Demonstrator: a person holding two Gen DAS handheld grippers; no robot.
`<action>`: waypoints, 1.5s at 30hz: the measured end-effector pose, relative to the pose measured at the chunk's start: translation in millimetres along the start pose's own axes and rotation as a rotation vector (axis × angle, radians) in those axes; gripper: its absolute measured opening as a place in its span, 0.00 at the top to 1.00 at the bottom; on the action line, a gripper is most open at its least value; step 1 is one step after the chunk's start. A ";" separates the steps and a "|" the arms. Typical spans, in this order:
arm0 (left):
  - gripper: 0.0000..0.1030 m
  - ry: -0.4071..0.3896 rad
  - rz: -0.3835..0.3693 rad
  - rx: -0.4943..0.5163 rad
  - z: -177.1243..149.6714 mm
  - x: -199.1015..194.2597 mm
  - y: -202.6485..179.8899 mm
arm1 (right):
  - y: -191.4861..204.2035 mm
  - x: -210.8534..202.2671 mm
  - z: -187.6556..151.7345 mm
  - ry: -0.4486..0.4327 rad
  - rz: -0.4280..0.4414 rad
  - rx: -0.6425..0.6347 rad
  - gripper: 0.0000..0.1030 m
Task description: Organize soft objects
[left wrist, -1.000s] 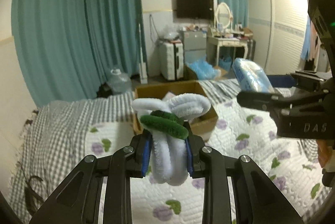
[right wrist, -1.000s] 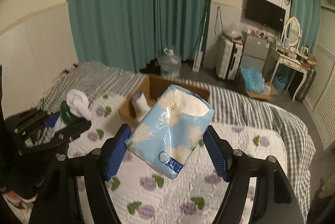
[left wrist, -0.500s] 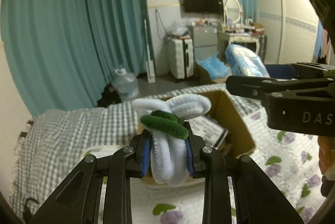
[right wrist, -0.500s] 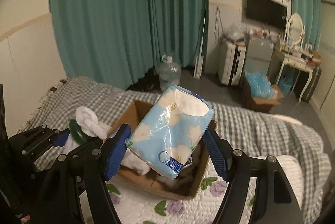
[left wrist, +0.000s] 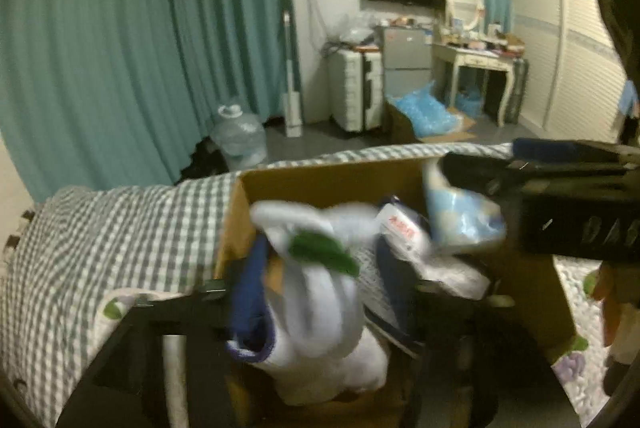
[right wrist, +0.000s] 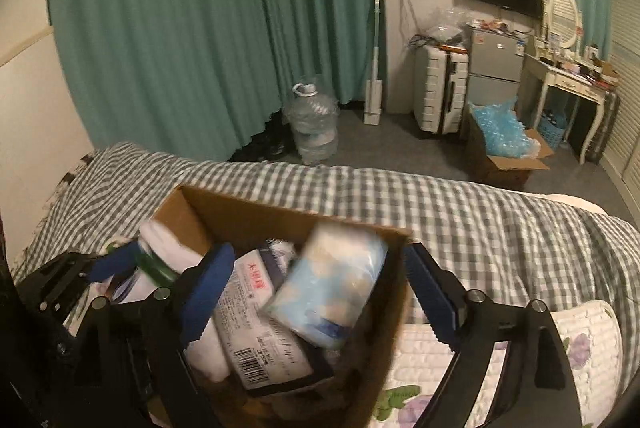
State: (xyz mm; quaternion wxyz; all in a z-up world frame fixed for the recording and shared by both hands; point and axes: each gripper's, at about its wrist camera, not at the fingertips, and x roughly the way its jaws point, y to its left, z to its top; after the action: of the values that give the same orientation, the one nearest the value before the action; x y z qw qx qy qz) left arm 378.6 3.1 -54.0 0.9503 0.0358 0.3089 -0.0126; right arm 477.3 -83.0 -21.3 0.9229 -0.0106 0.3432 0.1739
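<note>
A cardboard box (left wrist: 332, 176) (right wrist: 248, 214) stands on the bed. My left gripper (left wrist: 320, 284) is open over the box; the white sock bundle with a green band (left wrist: 320, 276) is blurred between its spread blue pads, loose. My right gripper (right wrist: 320, 292) is open over the same box; the blue tissue pack (right wrist: 332, 288) sits loose between its wide pads, also showing in the left wrist view (left wrist: 460, 220). The left gripper and sock show at the left of the right wrist view (right wrist: 160, 260).
The box holds white packs with red print (right wrist: 256, 312) and other soft items. It rests on a grey checked blanket (right wrist: 460, 212) beside a floral quilt (right wrist: 580, 344). A water jug (right wrist: 312, 124), suitcase (right wrist: 436, 96) and dressing table (right wrist: 572, 76) stand beyond the bed.
Both grippers moved forward and down over the box and opened. The sock bundle and tissue pack were let go and are dropping into the box.
</note>
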 end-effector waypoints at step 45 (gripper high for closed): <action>0.05 -0.538 0.167 -0.040 -53.0 -332.2 48.3 | 123.2 -327.8 -122.3 -0.557 -0.137 -0.065 0.00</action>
State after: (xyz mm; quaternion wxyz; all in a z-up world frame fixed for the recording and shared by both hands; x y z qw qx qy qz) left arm 81.1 55.9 101.4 0.9964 0.0379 0.0419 0.0627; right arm 129.2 -87.1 106.4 0.9905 -0.0150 0.0691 0.1182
